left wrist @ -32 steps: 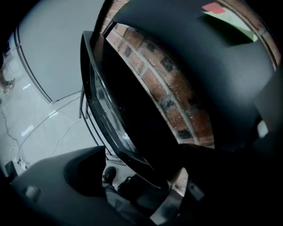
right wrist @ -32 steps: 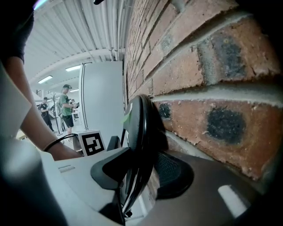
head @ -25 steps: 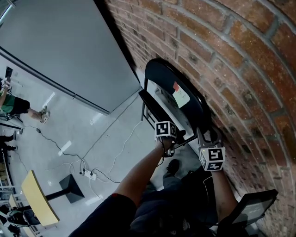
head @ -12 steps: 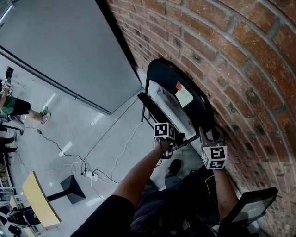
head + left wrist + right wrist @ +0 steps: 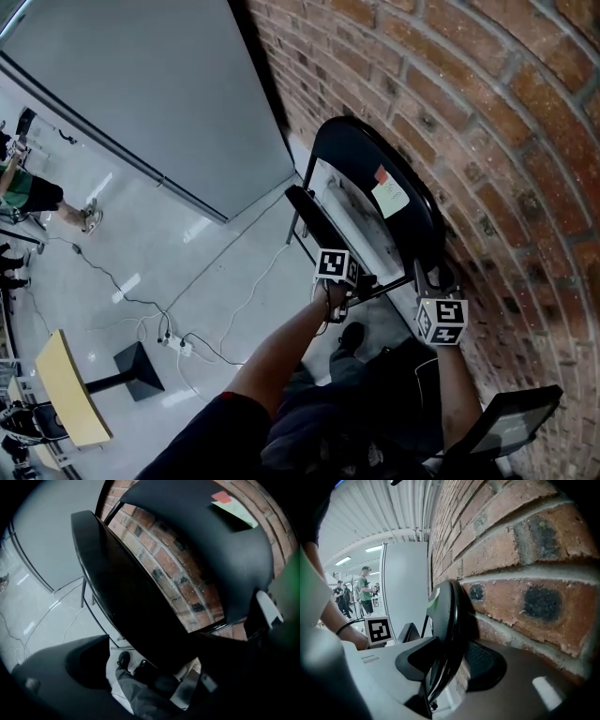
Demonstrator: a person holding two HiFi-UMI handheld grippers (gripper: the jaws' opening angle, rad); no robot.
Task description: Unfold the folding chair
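One black folding chair (image 5: 375, 178) leans on the brick wall (image 5: 497, 122) at my 1 o'clock, its seat (image 5: 323, 220) swung partly out toward 9 o'clock. My right hand-held gripper (image 5: 450, 667) clamps the backrest rim (image 5: 447, 616), its jaws just eased a little wider. My left hand-held gripper (image 5: 154, 667) straddles the seat edge with its jaws apart and its left pad (image 5: 86, 667) clear of it.

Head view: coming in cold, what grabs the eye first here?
The black folding chair stands out at centre, its seat tilted up, set against the red brick wall. A pale paper label with a red tab sits on its backrest. Both tongs are at the chair: the right tongs clamp the backrest's edge, and the left tongs are at the seat's front edge.
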